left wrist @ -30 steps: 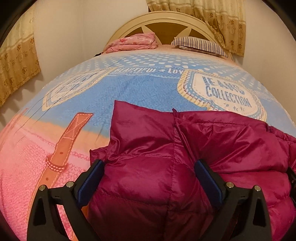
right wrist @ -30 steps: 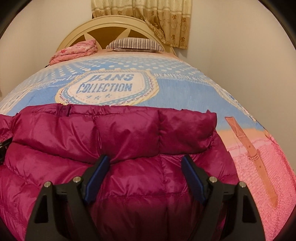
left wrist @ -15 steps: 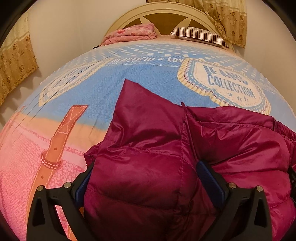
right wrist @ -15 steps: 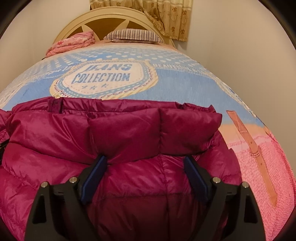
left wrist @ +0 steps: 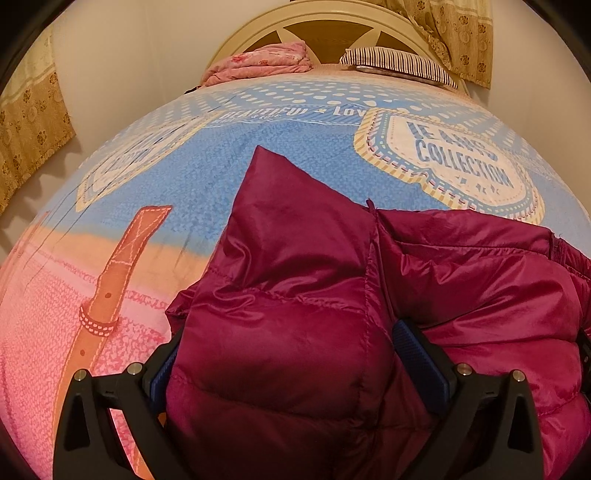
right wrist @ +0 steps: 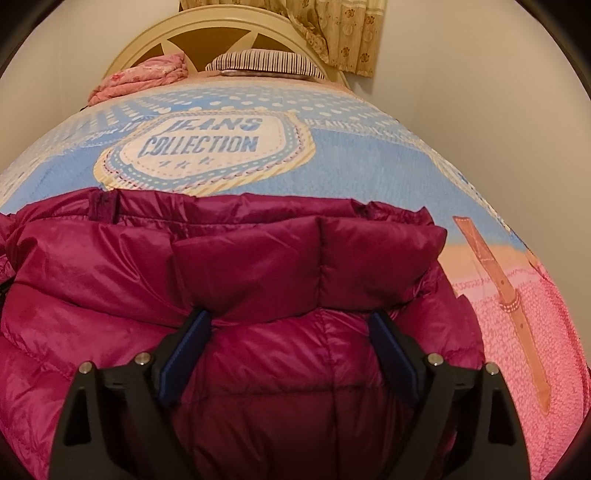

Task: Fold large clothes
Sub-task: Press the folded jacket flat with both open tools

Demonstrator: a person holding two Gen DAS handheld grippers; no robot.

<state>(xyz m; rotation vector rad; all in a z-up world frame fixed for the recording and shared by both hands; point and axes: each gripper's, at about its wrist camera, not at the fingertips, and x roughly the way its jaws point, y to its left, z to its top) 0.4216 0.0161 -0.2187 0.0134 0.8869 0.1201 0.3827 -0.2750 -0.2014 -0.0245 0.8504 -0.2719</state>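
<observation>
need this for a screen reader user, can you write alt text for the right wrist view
A puffy magenta down jacket lies folded on a bed, filling the lower frame, with the right gripper wide open over it, its jaws having just opened further. Behind it stretches a blue and pink bedspread printed "Jeans Collection", with a striped pillow at the headboard.

A home bedroom is shown. Most of each frame is filled by a bed w/ a printed blue-and-pink bedspread (left wrist: 229, 177). At top centre, a cream arched headboard (right wrist: 236, 27), a striped pillow (right wrist: 264, 62) & a folded pink blanket (left wrist: 258, 66) are seen. Patterned gold curtains (left wrist: 461, 33) are hung at upper right, against plain walls.
</observation>
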